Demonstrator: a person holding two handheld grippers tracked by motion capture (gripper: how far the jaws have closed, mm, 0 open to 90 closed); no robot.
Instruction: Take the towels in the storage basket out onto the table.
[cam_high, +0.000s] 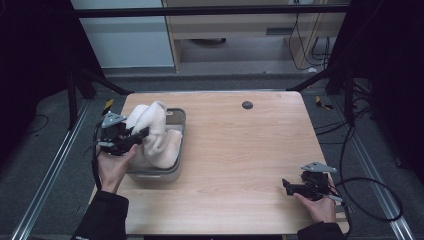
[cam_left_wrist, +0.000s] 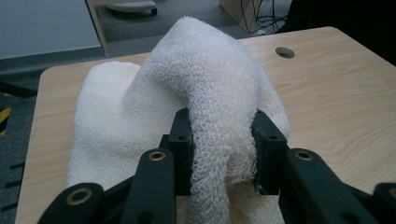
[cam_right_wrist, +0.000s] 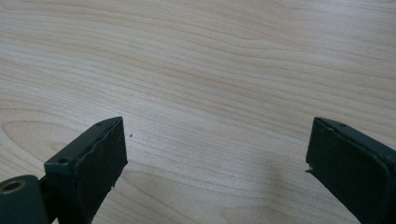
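Observation:
A white terry towel (cam_high: 154, 132) is bunched up in and above a grey metal tray (cam_high: 178, 150) at the table's left. My left gripper (cam_high: 145, 132) is shut on a fold of the towel (cam_left_wrist: 219, 107), which bulges up between the two black jaws and drapes down in front of them. My right gripper (cam_high: 286, 185) rests low near the table's front right, held by a hand. In the right gripper view its jaws stand wide apart, open (cam_right_wrist: 217, 154), with bare wood between them.
The wooden table (cam_high: 240, 150) has a round dark cable hole (cam_high: 247, 105) near its back edge. Black frame bars and cables surround the table on the floor. A cable (cam_high: 370, 200) trails from the right gripper off the right edge.

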